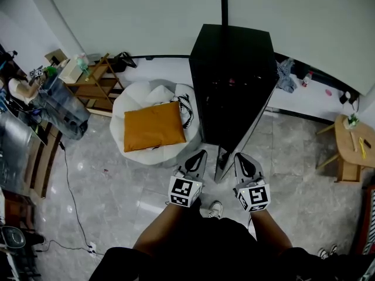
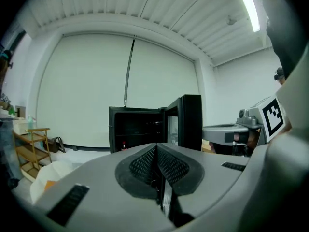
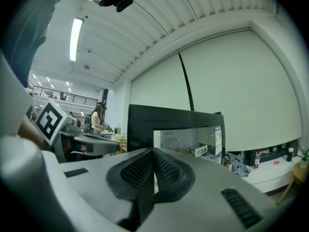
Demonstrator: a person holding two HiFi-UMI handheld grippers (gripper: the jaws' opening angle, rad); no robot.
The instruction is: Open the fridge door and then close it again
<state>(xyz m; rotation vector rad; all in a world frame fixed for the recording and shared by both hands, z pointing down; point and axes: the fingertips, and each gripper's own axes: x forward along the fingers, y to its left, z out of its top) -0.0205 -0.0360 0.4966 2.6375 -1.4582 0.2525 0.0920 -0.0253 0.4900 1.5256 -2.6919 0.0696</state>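
Observation:
A black fridge [image 1: 234,81] stands against the white wall, seen from above in the head view. Its door [image 1: 221,164] is swung open toward me, its edge between my two grippers. In the left gripper view the dark inside [image 2: 137,129] shows, with the door [image 2: 186,122] standing open to its right. The right gripper view looks at the door's glass panel [image 3: 188,135] from close by. My left gripper [image 1: 199,155] [image 2: 157,151] is shut on nothing, just left of the door edge. The right gripper [image 1: 241,158] [image 3: 153,153], just right of that edge, is also shut and empty.
A white beanbag [image 1: 135,151] with an orange cushion [image 1: 153,126] lies left of the fridge. A wooden shelf [image 1: 94,84] stands at the back left and a wooden stool [image 1: 350,142] at the right. A cable [image 1: 67,180] runs over the tiled floor. A person [image 3: 96,119] stands far off.

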